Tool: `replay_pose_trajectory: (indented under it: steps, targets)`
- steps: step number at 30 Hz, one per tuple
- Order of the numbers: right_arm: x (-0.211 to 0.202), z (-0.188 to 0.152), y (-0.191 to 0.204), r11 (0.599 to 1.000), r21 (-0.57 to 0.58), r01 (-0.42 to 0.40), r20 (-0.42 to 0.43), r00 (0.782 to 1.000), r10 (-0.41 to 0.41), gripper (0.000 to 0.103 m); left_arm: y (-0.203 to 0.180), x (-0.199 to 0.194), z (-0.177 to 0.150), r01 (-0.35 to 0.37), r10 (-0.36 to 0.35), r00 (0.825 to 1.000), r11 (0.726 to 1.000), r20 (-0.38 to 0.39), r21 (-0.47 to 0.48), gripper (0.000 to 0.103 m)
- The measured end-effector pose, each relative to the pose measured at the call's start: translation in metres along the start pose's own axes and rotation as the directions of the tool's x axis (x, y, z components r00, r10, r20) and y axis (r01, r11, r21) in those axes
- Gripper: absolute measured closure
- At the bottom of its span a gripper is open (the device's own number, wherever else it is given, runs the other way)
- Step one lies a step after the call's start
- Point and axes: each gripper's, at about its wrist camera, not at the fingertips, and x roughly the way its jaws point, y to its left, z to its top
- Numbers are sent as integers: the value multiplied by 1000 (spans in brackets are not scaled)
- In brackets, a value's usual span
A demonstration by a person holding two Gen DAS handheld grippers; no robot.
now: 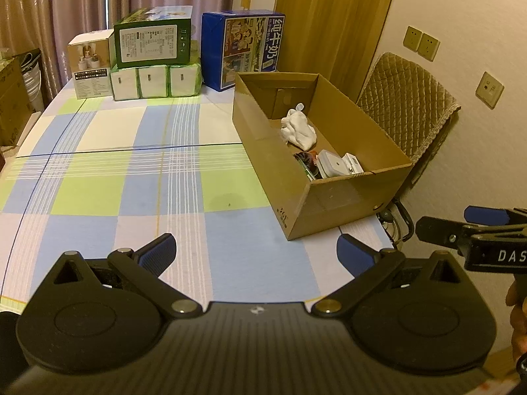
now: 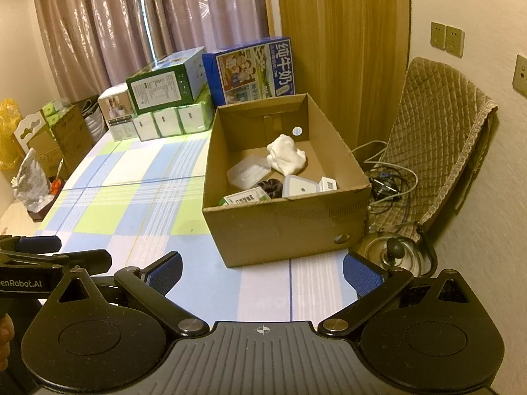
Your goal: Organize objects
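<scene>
Both tools look idle, so my guess is that the sorting is at or near its end: the checked counter (image 1: 131, 177) is bare in front of them and the loose things already lie in the cardboard box (image 2: 283, 227). The left gripper (image 1: 255, 255), at the bottom of its own view, has its fingers spread wide with nothing between them; the right gripper (image 2: 262, 271) is the same, wide apart and empty.

The box sits right of centre in both views, near the counter's right edge. Its long axis runs from the lower middle toward the upper part of the frame, its far end near the blue milk carton (image 2: 253, 69). Inside lie a white cloth (image 2: 285, 156), a clear plastic case (image 2: 248, 172), a white square container (image 2: 299, 187), a dark round thing and small cartons.

If anything is left, the next move calls for finding it first, since no loose item shows within reach
</scene>
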Motion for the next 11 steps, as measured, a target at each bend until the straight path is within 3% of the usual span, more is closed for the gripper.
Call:
replay_pose_trajectory:
  steps: [11]
  targets:
    - [2,-1,0,1000,-1,-1,-2,1000,1,2,2,-4,-3,10,-10,1000,1000,29,-9,1]
